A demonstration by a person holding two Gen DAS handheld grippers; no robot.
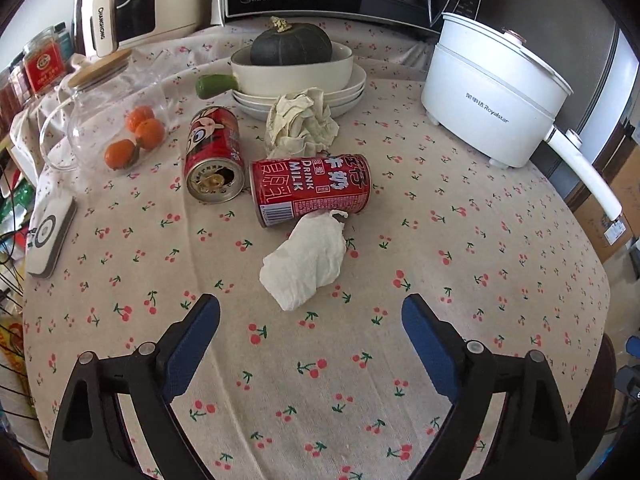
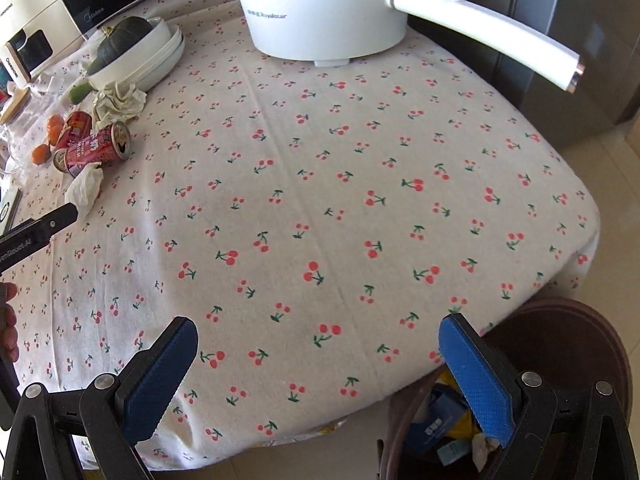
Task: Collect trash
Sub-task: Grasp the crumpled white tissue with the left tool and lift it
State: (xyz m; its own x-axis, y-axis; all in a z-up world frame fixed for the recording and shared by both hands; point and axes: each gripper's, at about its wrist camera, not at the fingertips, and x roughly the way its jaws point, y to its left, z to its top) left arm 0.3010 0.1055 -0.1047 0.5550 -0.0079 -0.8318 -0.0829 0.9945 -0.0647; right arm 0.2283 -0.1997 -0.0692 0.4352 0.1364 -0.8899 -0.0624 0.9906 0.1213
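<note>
My left gripper (image 1: pixel 310 312) had its jaws spread wide with nothing between the pads, angled down at the cherry-print tablecloth (image 1: pixel 440 280). Straight ahead, just beyond the fingertips and roughly centred between them, lay the white crumpled tissue (image 1: pixel 306 264), its long axis running diagonally away toward the upper right. Its far end touched the red milk can (image 1: pixel 310 190), which lay on its side crosswise. A second red can (image 1: pixel 214 154) lay left of that, a cream paper wad (image 1: pixel 300 122) behind both. My right gripper (image 2: pixel 318 360) was also apart and empty, hanging over the table edge by the trash bin (image 2: pixel 448 428), well apart from the litter. I judged the left the nearer hand; the tissue came first.
</note>
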